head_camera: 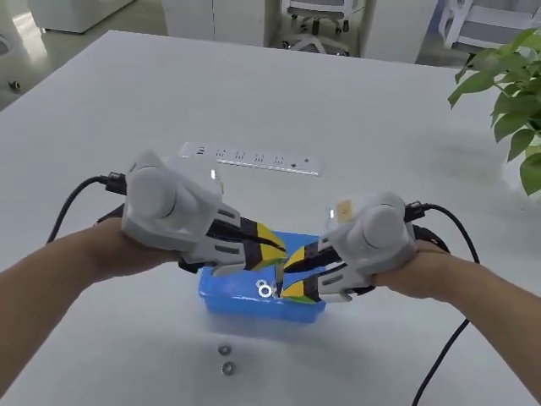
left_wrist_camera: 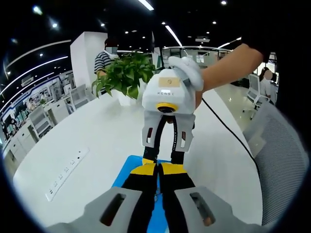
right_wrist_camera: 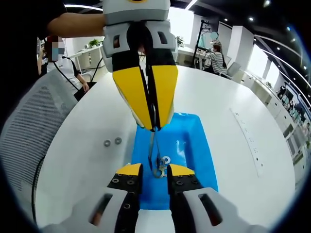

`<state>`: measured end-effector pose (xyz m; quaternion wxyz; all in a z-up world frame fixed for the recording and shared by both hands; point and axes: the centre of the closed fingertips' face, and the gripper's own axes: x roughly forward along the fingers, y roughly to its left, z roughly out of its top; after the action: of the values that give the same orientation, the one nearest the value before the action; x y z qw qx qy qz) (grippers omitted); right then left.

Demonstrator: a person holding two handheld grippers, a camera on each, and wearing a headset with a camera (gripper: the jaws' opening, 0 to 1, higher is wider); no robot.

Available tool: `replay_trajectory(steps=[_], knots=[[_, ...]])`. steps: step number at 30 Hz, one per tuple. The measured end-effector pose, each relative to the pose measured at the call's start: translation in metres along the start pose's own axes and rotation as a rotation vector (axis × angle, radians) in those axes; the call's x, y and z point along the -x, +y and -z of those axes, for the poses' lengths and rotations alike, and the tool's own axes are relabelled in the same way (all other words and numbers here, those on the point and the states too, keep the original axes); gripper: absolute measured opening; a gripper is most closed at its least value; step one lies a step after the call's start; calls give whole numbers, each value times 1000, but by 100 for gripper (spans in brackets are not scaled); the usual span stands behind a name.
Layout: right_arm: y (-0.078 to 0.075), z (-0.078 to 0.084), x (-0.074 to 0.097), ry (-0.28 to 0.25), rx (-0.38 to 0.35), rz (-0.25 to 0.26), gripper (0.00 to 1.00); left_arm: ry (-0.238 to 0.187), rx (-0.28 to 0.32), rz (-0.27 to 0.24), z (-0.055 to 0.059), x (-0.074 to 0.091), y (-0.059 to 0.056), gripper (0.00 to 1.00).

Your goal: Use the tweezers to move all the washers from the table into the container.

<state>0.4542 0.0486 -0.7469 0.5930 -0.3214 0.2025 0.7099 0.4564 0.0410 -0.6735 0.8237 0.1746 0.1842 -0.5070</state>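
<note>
A blue container (head_camera: 221, 298) sits on the white table, with a couple of washers (head_camera: 265, 290) lying inside. Two more washers (head_camera: 226, 359) rest on the table in front of it; in the right gripper view these table washers (right_wrist_camera: 112, 141) lie left of the container (right_wrist_camera: 192, 145). My left gripper (head_camera: 275, 245) is shut on thin metal tweezers (right_wrist_camera: 152, 145) that point down into the container. My right gripper (right_wrist_camera: 155, 169) faces it, open, with one jaw on each side of the tweezers' lower end. A washer (right_wrist_camera: 164, 160) lies at the tweezers' tips.
A white power strip (head_camera: 254, 158) lies on the table beyond the container. A green plant (head_camera: 507, 93) stands at the table's right edge. Black cables (head_camera: 456, 237) trail from both grippers. Chairs stand past the far edge, and people stand in the background.
</note>
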Motion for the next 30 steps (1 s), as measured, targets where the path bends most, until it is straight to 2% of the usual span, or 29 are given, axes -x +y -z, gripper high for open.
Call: replay_trajectory(steps=[13,22,30], knots=[[8,-5,28,-26,-48,68,29,6,-26,1,-19,18,-7,5],[17,-1,45,-39,-86,114,35,33,-38,2,-19,31,-20,5],[25,1,58,-55,-112,153,39,36,-35,-6,-20,42,-29,5]])
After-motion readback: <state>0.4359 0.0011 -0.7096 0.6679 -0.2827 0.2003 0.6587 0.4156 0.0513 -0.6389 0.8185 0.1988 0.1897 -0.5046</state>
